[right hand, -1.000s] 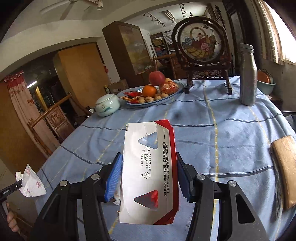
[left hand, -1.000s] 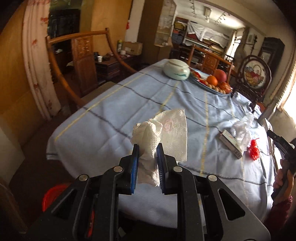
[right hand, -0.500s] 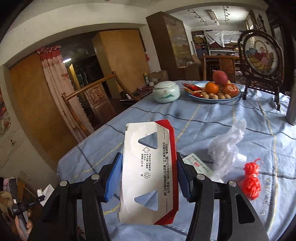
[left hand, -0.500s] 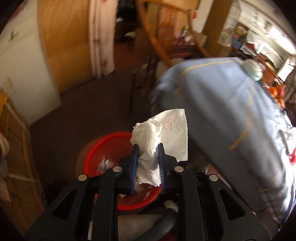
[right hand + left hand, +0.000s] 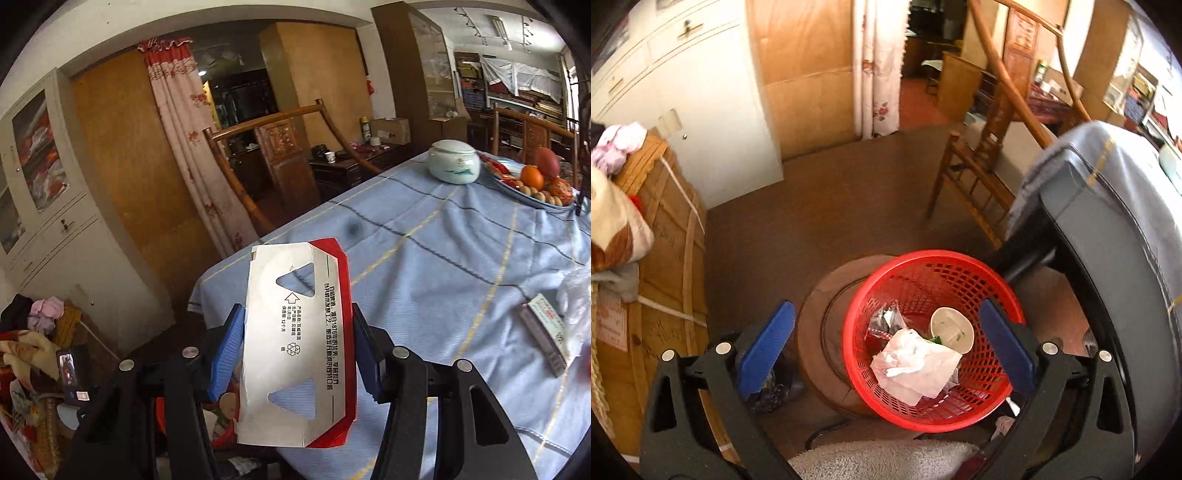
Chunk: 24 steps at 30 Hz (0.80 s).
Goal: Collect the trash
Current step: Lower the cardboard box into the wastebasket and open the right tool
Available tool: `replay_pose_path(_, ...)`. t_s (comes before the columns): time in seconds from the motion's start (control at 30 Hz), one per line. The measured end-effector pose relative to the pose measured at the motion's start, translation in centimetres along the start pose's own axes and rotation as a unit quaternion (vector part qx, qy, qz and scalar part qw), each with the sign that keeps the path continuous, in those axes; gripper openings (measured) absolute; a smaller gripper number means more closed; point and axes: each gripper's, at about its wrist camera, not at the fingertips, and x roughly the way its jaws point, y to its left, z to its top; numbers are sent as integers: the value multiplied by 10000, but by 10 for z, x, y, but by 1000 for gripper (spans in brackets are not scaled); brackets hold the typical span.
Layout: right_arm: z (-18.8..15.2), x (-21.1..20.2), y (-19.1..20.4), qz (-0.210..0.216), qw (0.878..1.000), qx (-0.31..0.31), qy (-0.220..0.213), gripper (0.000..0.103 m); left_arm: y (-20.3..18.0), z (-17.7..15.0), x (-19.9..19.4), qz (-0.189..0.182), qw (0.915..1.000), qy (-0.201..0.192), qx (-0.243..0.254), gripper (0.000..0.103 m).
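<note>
While the left gripper (image 5: 886, 345) hangs over the red mesh wastebasket (image 5: 932, 339), its blue pads have just sprung wide apart and nothing sits between them now. Down in the basket lies the crumpled white paper towel (image 5: 916, 363), resting against a paper cup (image 5: 951, 330) and some clear plastic wrapping (image 5: 886, 319). That basket stands on a round wooden stool (image 5: 820, 332), right by the corner of the table with its blue tablecloth (image 5: 1115, 229), and a wooden chair (image 5: 990, 147) waits beyond. Over to the right wrist view: the right gripper (image 5: 295, 349) pinches a flattened red-and-white cardboard carton (image 5: 299, 343) upright between its pads, off the near corner of the tablecloth (image 5: 443, 236). Near the right edge lie a small printed box (image 5: 545, 334) and a clear plastic bag (image 5: 576, 295), touching each other. Toward the far end sit a lidded ceramic jar (image 5: 454, 160) and a plate of fruit (image 5: 535, 184).
</note>
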Motion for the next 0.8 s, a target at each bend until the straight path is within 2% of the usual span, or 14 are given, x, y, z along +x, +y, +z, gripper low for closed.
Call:
replay_pose_path(0.13,-9,30,45,356,9986,-197,331,56,17,2,-3,-203,9990,17,-408,96)
replay_pose_path(0.37,-32,91,107,725,9903,-527,1059,56,42,12,-1,252,9927,-265,-1150,96)
replay_pose_path(0.63,-64,150,161,939,9723,-956,1915,56,61,8,26,294,9881,53,-1510,96)
replay_pose_path(0.7,-70,159,169,974,9684,-1038,2047,60,63,7,33,335,9874,121,-1539,96)
replay_pose_path(0.73,-70,163,167,984,9678,-1050,2067,67,64,6,35,356,9873,139,-1544,96)
replay_pose_path(0.8,-73,166,169,930,9676,-1118,2064,69,65,5,39,395,9871,185,-1540,96)
